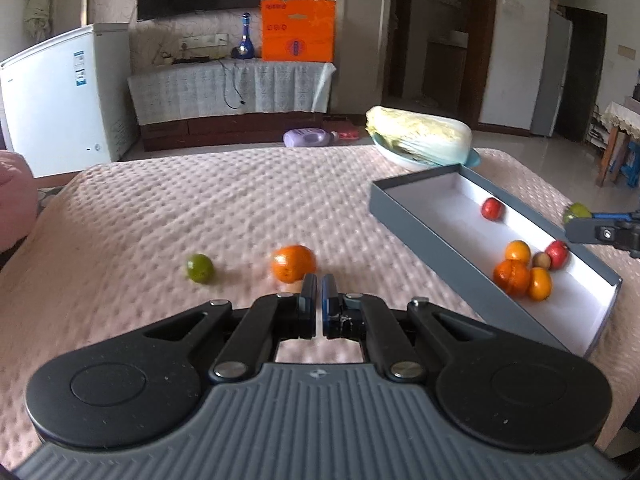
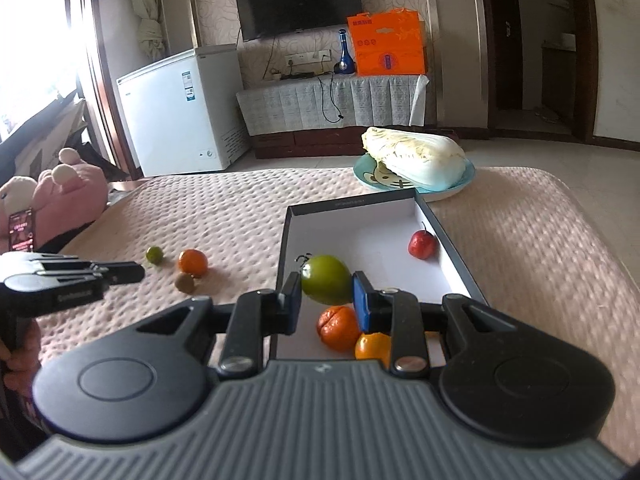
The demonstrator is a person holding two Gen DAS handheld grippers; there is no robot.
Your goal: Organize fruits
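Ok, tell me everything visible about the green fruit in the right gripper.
The green fruit is smooth, glossy and roughly oval, yellowish-green, with a thin dark stem curling off its upper left. It is pinched between the right gripper's blue-padded fingers, off the surface, above the near end of the grey, white-lined box, over the oranges there.

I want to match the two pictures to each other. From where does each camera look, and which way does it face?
Left wrist: sits on the shut, empty left claw, facing the round orange citrus fruit and small green lime on the pink quilted cover.
Right wrist: sits on the right claw, which grips a large green fruit over the grey cardboard box; a hand shows.
Shared: box, both loose fruits, pale cabbage, each other's claw.
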